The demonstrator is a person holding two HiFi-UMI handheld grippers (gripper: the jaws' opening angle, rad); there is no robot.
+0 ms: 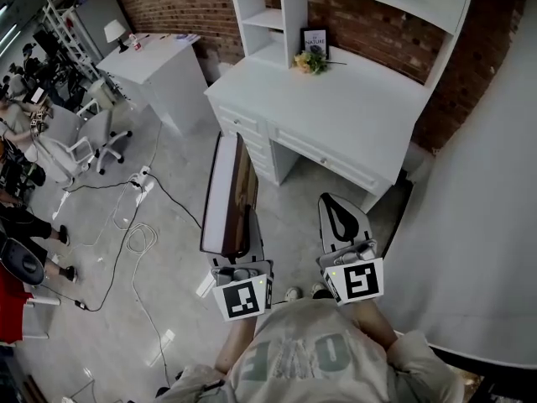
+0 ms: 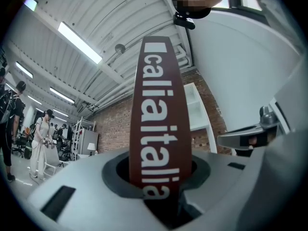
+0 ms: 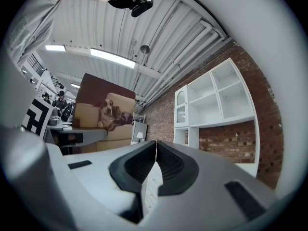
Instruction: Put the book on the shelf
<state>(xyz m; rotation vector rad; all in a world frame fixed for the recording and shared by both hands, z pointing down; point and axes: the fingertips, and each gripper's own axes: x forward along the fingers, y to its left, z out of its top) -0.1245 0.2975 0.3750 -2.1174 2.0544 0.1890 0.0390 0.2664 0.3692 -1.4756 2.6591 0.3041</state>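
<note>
A thick book (image 1: 225,193) with a dark red spine and white page edges stands on end between the jaws of my left gripper (image 1: 238,240), which is shut on its lower end. In the left gripper view the spine (image 2: 156,114) with white lettering rises straight out of the left gripper (image 2: 157,179). My right gripper (image 1: 335,205) hangs beside it, shut with nothing in it; its black pads meet in the right gripper (image 3: 155,149). The book's dog-picture cover (image 3: 103,112) shows there at the left. The white shelf unit (image 1: 267,17) stands over the desk (image 1: 352,107) ahead.
A framed picture (image 1: 315,39) and yellow flowers (image 1: 309,60) sit on the desk below the shelves. A white cabinet (image 1: 155,65) with a lamp stands at the left, beside an office chair (image 1: 88,141). Cables (image 1: 138,233) trail on the floor. People (image 1: 17,225) are at the far left.
</note>
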